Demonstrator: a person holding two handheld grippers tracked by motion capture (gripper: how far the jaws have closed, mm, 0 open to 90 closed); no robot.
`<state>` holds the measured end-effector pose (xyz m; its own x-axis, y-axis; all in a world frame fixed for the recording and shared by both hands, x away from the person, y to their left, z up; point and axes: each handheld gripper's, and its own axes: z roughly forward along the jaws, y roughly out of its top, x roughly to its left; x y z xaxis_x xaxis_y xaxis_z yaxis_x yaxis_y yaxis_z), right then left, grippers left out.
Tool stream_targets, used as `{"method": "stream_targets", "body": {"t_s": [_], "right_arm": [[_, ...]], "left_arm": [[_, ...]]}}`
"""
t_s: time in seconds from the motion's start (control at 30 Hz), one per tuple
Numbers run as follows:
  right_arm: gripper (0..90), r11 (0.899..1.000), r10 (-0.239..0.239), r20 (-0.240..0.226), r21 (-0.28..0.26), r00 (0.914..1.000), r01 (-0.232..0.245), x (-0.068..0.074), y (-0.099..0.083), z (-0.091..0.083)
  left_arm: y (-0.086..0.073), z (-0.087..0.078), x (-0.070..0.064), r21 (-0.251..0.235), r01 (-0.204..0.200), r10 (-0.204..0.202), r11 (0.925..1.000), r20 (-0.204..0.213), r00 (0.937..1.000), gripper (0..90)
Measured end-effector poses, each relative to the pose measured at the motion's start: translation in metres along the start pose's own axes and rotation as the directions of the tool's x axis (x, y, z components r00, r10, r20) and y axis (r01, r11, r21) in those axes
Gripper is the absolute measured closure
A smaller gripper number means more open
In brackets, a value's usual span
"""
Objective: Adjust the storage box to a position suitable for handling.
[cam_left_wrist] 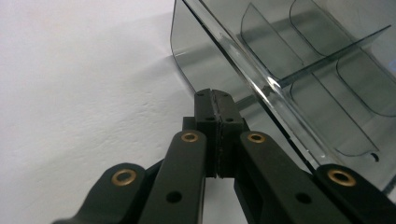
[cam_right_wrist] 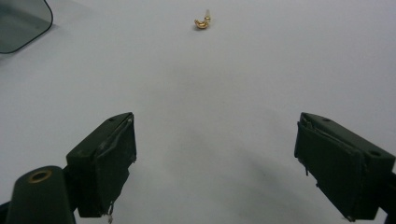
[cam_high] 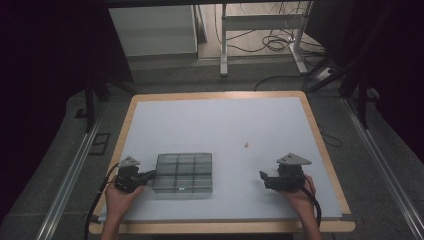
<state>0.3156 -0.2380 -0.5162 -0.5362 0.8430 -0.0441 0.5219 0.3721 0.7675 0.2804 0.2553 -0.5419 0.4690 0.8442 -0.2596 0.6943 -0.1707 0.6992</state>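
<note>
Left gripper [cam_left_wrist: 217, 100]: matte black jaws pressed flat together, nothing between them, brass-coloured rivets on the linkage; its tip sits just beside the outer wall of the organizer box [cam_left_wrist: 299, 79]. Box is smoky translucent plastic, rectangular, rounded corners, split by thin dividers into a grid of compartments; it rests on the near-left part of the white table cover [cam_high: 220, 125]. Right gripper [cam_right_wrist: 215, 163]: jaws spread wide, blocky pads, holding nothing. Ahead of it, well apart, a small shiny gold-coloured curved piece [cam_right_wrist: 202, 22] lies on the smooth cover; kind unclear.
</note>
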Motion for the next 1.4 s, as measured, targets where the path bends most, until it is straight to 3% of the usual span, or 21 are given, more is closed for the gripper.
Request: {"method": "stream_targets", "body": {"t_s": [0.63,1.17,1.23,1.4], "right_arm": [[12.0,1.0,-0.009,0.008,0.01,0.9999,0.008,0.001,-0.001,0.001],[12.0,1.0,-0.01,0.012,0.017,0.9999,0.01,0.002,-0.001,0.003],[12.0,1.0,-0.011,0.012,0.018,0.9999,0.011,0.002,-0.001,0.004],[11.9,1.0,-0.015,0.014,0.02,0.9998,0.015,0.002,-0.001,0.004]], "left_arm": [[0.004,0.01,-0.018,0.014,-0.04,0.039,0.9991,0.021,0.999,89.8],[0.007,0.023,-0.032,0.009,-0.03,0.029,0.9995,0.035,0.999,89.8],[0.008,0.025,-0.035,0.019,-0.041,0.04,0.999,0.041,0.9984,89.8],[0.008,0.03,-0.037,0.013,-0.02,0.019,0.9997,0.084,0.9963,89.7]]}}
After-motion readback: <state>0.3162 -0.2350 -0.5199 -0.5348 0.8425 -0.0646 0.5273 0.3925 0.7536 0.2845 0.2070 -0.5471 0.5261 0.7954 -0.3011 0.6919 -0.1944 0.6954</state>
